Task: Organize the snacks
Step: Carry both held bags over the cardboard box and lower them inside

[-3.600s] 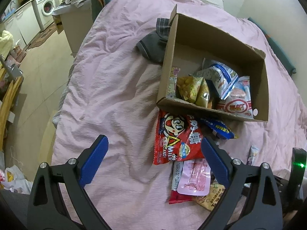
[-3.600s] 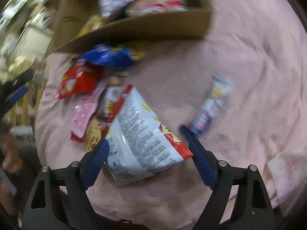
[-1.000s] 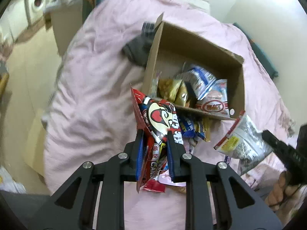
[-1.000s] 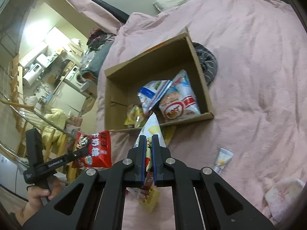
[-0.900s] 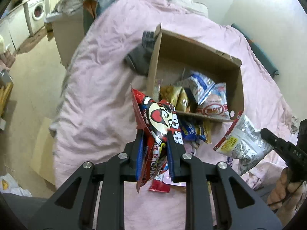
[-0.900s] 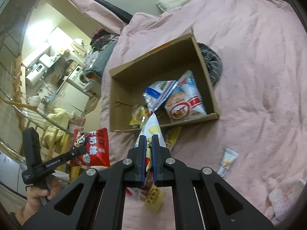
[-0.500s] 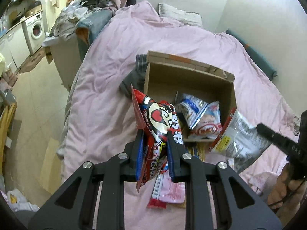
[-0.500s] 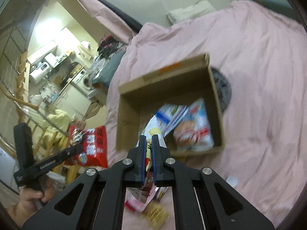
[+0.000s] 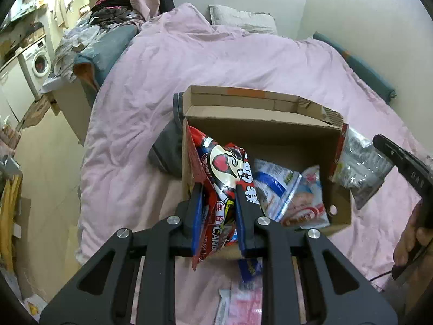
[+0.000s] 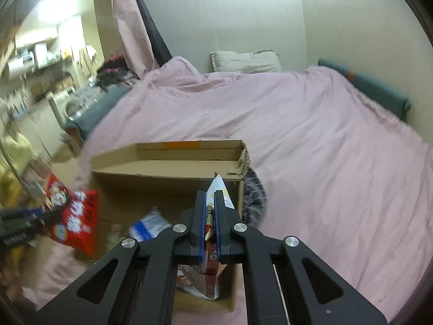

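Observation:
My left gripper (image 9: 219, 189) is shut on a red candy bag (image 9: 224, 162) and holds it over the near left part of an open cardboard box (image 9: 259, 124) on the pink bed. My right gripper (image 10: 209, 197) is shut on a white and red chip bag (image 10: 219, 189), held edge-on over the box's (image 10: 167, 165) near right side. In the left wrist view that chip bag (image 9: 360, 162) hangs by the box's right wall. Inside the box lie a blue and white bag (image 9: 273, 184) and a red and white bag (image 9: 305, 205).
A dark grey garment (image 9: 167, 149) lies against the box's left wall. Loose snacks, a blue packet (image 9: 250, 266) and a pink one (image 9: 243, 306), lie on the bed in front of the box. A pillow (image 9: 240, 21) is at the head; the floor and a washing machine (image 9: 38, 59) are left.
Both grippers have risen and moved forward toward the box with their bags. The box now sits under both bags. The right view has tilted up and rolled.

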A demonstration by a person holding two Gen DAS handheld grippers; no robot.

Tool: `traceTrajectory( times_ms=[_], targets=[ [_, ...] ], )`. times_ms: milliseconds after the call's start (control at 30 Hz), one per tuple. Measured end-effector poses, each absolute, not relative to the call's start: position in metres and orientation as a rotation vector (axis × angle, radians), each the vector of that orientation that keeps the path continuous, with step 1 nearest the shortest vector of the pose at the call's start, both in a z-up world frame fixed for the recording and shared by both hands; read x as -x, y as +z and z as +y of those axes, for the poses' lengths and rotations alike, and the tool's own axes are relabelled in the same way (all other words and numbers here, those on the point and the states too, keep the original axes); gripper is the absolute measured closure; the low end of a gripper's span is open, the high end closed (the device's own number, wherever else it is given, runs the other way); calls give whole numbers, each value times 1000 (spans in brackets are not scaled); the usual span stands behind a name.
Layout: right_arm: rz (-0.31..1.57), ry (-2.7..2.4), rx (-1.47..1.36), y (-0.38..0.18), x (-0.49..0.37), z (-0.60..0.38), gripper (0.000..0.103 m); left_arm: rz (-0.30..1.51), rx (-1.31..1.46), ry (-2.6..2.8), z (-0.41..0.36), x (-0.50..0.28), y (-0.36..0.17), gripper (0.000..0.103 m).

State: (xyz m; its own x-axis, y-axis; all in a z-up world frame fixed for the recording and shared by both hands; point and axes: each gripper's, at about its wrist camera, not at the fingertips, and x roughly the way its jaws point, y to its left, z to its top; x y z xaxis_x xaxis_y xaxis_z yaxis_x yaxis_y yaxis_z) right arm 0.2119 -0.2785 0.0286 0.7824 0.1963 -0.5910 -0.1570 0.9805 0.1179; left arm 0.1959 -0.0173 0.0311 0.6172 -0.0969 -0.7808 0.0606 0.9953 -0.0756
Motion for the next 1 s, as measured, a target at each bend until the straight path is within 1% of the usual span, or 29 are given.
traceTrajectory(
  times_ms=[200,367,533,567,633,733,867,967,1000],
  targets=[
    [670,143,103,6,-224,-253,97,919,-21,-91,-32,-236,15,85],
    [770,153,179,-24,-235,-241,97,956,9,-123,-39,-261,-9,85],
    [867,194,113,-37,-243,-247,97,964,-31,-138,-46,-267,-28,85],
    [874,198,91,-37,-245,-250,96,973,-31,-147,-46,-269,-32,85],
    [878,212,35,-35,-246,-257,92,976,-23,-155,-44,-271,-34,84],
    [885,236,-57,-33,-247,-266,92,981,9,-161,-40,-272,-35,83],
    [889,242,-75,-34,-248,-267,92,982,20,-161,-39,-271,-33,83],
    [888,268,-119,-32,-248,-270,91,987,36,-167,-38,-269,-32,80],
    [885,275,-128,-31,-249,-269,88,987,44,-177,-38,-268,-30,76]
  ],
)
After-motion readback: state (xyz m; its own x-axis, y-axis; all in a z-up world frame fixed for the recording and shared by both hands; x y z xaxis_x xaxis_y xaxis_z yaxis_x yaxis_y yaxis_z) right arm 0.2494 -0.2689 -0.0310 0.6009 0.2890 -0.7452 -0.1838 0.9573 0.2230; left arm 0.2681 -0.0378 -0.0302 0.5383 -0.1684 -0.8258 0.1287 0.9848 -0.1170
